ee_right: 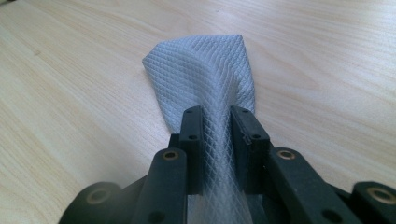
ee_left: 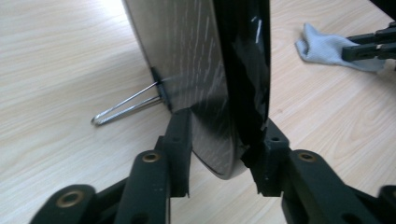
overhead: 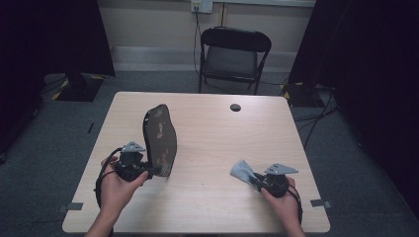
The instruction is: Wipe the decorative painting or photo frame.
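A dark oval mirror [overhead: 160,140] stands on edge on the wooden table [overhead: 217,133], left of centre, and its dark face carries smudges. My left gripper [overhead: 154,171] is shut on its lower edge. In the left gripper view the jaws clamp the mirror [ee_left: 201,70] from both sides, and a wire stand [ee_left: 126,105] folds out from it onto the table. My right gripper [overhead: 257,178], near the front right, is shut on a grey-white cloth [overhead: 242,170]. The cloth [ee_right: 205,70] fans out past the right gripper [ee_right: 215,121] and rests on the table.
A black folding chair [overhead: 234,54] stands behind the table's far edge. A round cable hole [overhead: 235,107] sits in the tabletop at the far centre. Dark curtains hang at both sides, and cables run across the floor at the right.
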Motion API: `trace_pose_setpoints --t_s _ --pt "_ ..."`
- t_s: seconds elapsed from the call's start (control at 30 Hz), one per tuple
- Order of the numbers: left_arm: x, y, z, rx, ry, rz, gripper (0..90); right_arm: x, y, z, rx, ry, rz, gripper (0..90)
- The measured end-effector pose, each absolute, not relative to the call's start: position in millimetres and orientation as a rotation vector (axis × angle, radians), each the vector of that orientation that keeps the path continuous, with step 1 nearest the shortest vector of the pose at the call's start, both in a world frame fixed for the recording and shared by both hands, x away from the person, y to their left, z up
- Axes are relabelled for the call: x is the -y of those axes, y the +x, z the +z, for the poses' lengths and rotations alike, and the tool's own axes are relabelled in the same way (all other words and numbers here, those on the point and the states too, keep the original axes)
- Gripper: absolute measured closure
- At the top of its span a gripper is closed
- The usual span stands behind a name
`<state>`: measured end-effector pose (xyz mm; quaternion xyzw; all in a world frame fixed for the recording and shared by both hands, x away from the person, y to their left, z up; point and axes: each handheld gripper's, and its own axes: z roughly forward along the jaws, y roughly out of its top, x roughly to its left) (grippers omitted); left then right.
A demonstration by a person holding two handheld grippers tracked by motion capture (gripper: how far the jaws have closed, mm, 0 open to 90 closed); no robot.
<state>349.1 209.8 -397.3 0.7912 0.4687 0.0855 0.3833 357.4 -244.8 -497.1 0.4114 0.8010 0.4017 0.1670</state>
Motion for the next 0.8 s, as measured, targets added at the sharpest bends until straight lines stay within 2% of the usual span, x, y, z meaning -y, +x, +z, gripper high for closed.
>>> trace_pose_setpoints --t_s 0.13,0.43,0.8 --pt "-218.5 349.0 -396.8 -1.207 2.002 0.246 73.7 244.9 357.6 -497.1 -2.280 1.173 1.144 75.8" --pt "-216.2 349.1 -396.3 -1.157 2.031 0.231 78.4 244.7 357.8 -497.2 -2.279 1.175 1.145 75.8" --pt "-215.6 346.9 -399.2 -1.088 2.028 0.220 78.6 245.0 358.0 -497.1 -2.279 1.179 1.148 75.7"
